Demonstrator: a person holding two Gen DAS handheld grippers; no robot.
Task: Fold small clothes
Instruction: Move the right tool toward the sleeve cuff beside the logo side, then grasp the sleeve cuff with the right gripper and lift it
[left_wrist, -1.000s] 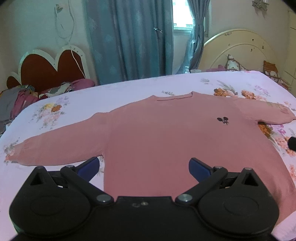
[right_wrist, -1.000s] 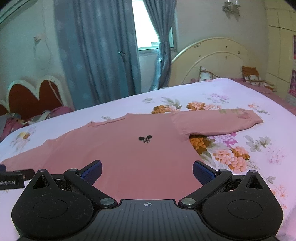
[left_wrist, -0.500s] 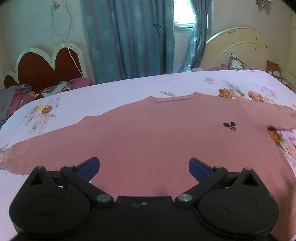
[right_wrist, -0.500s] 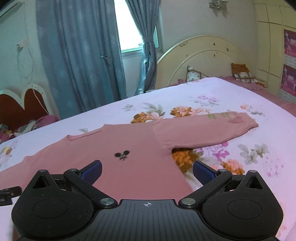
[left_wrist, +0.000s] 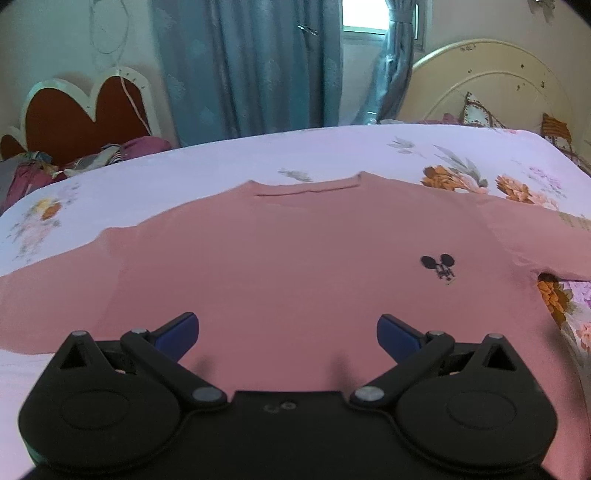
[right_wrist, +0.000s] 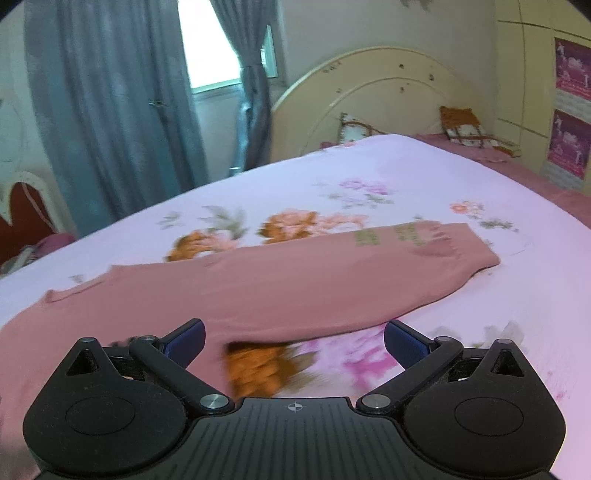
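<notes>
A small pink long-sleeved sweater (left_wrist: 295, 266) lies flat and face up on the bed, neck away from me, with a small black mouse mark (left_wrist: 439, 266) on the chest. My left gripper (left_wrist: 288, 334) is open and empty, just above the sweater's lower body. My right gripper (right_wrist: 293, 339) is open and empty, hovering near the armpit of the right sleeve (right_wrist: 332, 280), which stretches out to the right with its cuff (right_wrist: 469, 254) on the sheet.
The bed has a pale floral sheet (right_wrist: 406, 184). A cream headboard (right_wrist: 369, 99) and pillows (right_wrist: 465, 125) stand at the right. A red heart-shaped headboard (left_wrist: 85, 114) with piled clothes (left_wrist: 29, 173) is at the left. Blue curtains (left_wrist: 240, 66) hang behind.
Both grippers have moved forward and lower over the sweater. The right gripper has swung right, from the chest towards the right sleeve. Both stay open.
</notes>
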